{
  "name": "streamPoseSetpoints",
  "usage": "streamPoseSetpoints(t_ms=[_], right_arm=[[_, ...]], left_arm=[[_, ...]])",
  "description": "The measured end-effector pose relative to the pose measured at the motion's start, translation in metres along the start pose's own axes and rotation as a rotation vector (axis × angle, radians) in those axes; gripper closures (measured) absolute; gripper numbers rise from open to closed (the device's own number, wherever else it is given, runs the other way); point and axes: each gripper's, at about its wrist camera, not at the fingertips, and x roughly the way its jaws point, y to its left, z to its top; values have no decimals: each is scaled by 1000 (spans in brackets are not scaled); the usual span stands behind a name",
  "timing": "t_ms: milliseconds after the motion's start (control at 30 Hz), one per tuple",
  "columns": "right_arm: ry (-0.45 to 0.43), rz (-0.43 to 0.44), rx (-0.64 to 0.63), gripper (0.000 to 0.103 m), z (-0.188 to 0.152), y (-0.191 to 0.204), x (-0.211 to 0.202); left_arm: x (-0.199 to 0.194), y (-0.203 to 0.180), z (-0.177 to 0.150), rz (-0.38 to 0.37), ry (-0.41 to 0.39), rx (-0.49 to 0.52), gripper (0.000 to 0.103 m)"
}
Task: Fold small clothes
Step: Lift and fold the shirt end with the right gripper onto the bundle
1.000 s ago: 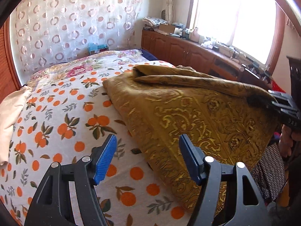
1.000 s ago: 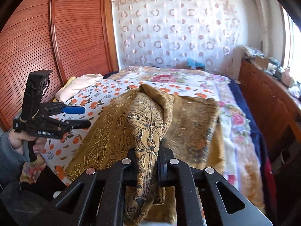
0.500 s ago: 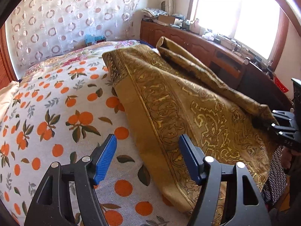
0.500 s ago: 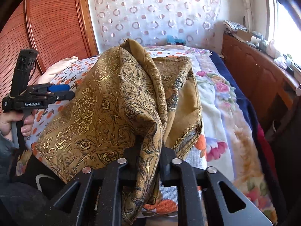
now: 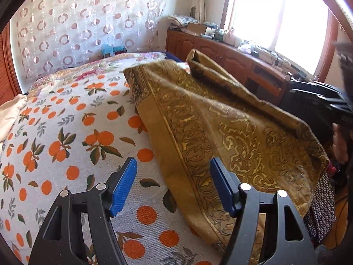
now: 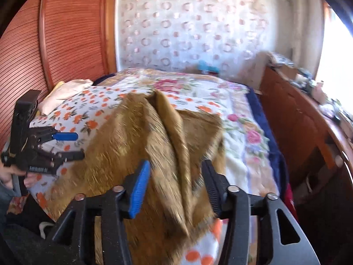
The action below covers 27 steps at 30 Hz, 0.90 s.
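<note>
A gold patterned cloth [image 5: 220,132] lies crumpled on the right part of the bed and hangs over its near edge; it is motion-blurred in the right wrist view [image 6: 158,145]. My left gripper [image 5: 173,185] is open and empty, low over the bed, with the cloth's left border under its right finger. It also shows in the right wrist view [image 6: 72,145] at the left, beside the cloth. My right gripper [image 6: 175,185] is open, with a fold of the cloth lying loose between its fingers. It shows as a dark blur in the left wrist view [image 5: 331,103] at the cloth's right edge.
The bed has an orange-print sheet [image 5: 66,137] and a floral blanket [image 6: 242,128]. A cream pillow [image 6: 64,92] lies by the wooden wardrobe [image 6: 55,44]. A wooden cabinet [image 5: 231,55] with clutter runs under the window along the right.
My right gripper has opened and let go of the cloth, which dropped back onto the bed. My left gripper stayed open and shifted a little.
</note>
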Motion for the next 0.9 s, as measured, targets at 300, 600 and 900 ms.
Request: streamPoseSetpoints(t_ms=[300, 600, 900], right_arm=[[118, 38, -67, 44, 57, 19, 98], [305, -12, -157, 44, 82, 13, 162], [153, -18, -146, 98, 106, -19, 129]], left_arm=[[-10, 7, -1, 11, -29, -13, 34], [-4, 13, -9, -9, -12, -30, 34], [-4, 10, -13, -15, -6, -26, 34]])
